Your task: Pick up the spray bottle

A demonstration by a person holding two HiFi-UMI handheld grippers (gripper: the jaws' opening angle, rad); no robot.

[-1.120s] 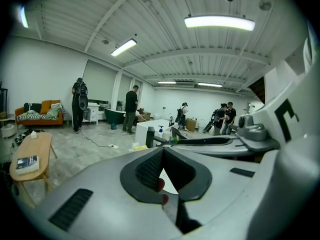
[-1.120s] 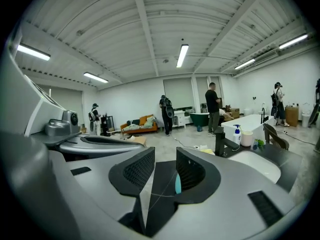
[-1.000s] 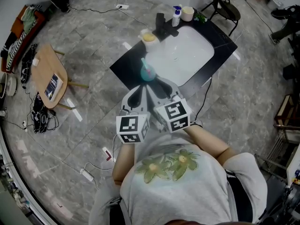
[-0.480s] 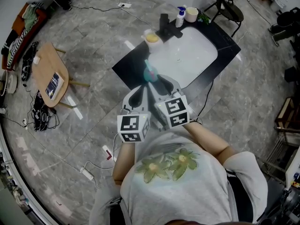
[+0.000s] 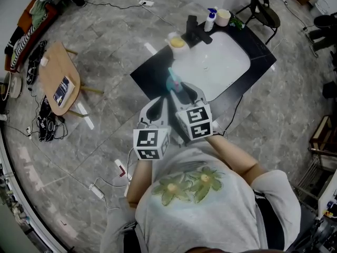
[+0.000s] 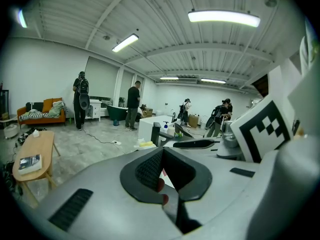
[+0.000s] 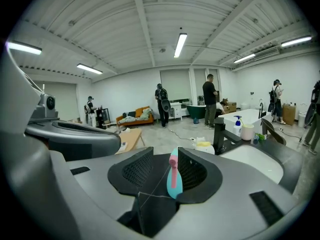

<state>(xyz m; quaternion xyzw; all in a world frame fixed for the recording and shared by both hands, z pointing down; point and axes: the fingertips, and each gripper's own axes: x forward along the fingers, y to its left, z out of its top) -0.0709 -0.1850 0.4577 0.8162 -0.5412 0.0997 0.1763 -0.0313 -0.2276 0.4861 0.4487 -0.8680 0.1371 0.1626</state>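
A teal spray bottle with a pink trigger head stands upright near the front left edge of the black counter. My right gripper reaches round it with its jaws opening. In the right gripper view the bottle stands between the jaws, close to the right pad, with a clear gap to the left pad. My left gripper hangs just left of the right one, short of the counter. Its jaws meet at the tips and hold nothing.
A white sink basin is set in the counter. At its far rim are a black faucet, a pump bottle, a cup and a yellow sponge. A wooden side table stands left. Several people stand far off.
My right gripper has edged forward and down toward the spray bottle. The bottle stays at the counter's edge, and the left gripper has hardly moved.
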